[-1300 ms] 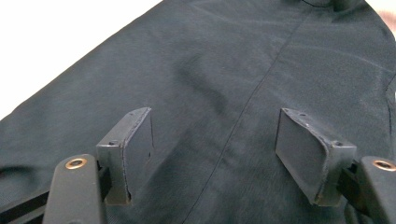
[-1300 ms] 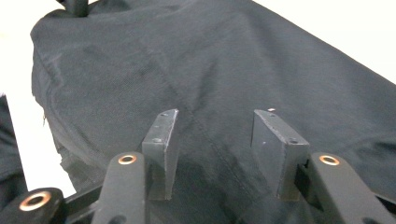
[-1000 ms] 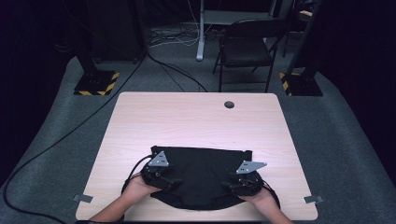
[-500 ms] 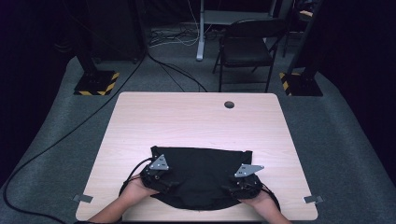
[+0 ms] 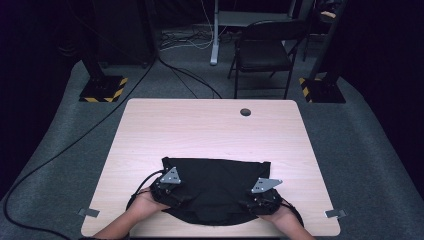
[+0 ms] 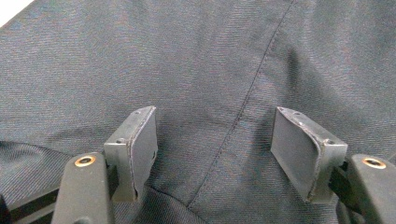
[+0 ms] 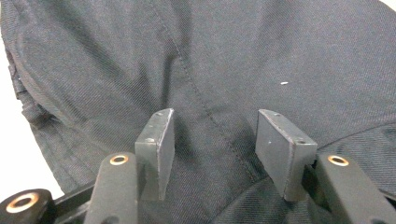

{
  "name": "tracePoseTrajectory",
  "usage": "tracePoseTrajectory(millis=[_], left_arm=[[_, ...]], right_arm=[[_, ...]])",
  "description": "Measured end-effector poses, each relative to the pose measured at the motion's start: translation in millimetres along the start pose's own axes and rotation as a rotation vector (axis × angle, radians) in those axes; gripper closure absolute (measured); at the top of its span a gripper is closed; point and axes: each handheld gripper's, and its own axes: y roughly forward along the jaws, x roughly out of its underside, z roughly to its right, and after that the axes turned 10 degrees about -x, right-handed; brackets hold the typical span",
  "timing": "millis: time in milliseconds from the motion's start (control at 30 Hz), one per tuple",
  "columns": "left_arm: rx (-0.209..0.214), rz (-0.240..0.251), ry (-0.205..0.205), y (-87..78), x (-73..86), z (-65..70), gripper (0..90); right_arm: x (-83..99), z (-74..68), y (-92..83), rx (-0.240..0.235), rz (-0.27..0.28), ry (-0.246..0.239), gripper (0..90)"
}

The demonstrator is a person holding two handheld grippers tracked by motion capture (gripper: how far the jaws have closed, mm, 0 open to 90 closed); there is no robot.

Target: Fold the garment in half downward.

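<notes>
Light wood desk [image 5: 210,130], round cable hole [image 5: 245,112] near far edge; black twill garment [image 5: 215,187] spread flat on near half, far edge straight, near edge curved and reaching close to near desk edge. Left hand-held gripper [image 5: 172,192] on garment's left portion, grey three-cornered plate on top, held by left hand [image 5: 145,202], black cable looping off to the side; in left gripper view, left hand-held gripper [image 6: 215,149] with jaws wide apart above fabric, stitched seam [image 6: 243,112] running between them, nothing clamped. Right hand-held gripper [image 5: 257,197] on garment's right portion, held by right hand [image 5: 280,215]; in right gripper view, right hand-held gripper [image 7: 212,149] likewise with jaws apart over cloth, seam [image 7: 196,98] passing between, small white speck [image 7: 283,83] on fabric beyond, pale desk surface [image 7: 18,154] at left. Beyond desk: grey carpet, black folding chair [image 5: 262,52], two stands on yellow-and-black striped bases [image 5: 102,90], cables on floor
</notes>
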Motion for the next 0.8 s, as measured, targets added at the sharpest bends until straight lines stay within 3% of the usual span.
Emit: tracePoseTrajectory(millis=[133,300,433,667,700,800], left_arm=[[-0.003,-0.001,-0.007,7.7,-8.9,4.0,31.3],[0.015,-0.013,0.001,20.2,-24.6,5.4,31.2],[0.02,-0.007,0.009,23.5,-27.7,8.6,31.2],[0.035,-0.014,-0.004,21.6,-34.1,12.1,31.3],[0.036,-0.003,-0.004,20.5,-36.6,13.8,29.6],[0.048,0.047,-0.01,14.5,-47.4,19.5,24.2]], right_arm=[[2.5,8.0,-5.9,0.008,-0.01,0.01,47.0],[4.9,28.2,-15.2,0.02,-0.022,0.021,46.9],[7.2,39.4,-20.5,0.028,-0.022,0.027,46.9],[7.3,39.9,-21.7,0.032,-0.028,0.023,46.4],[3.8,38.8,-23.1,0.04,-0.022,0.07,39.4],[-0.7,32.7,-27.0,0.012,0.052,0.098,33.3]])
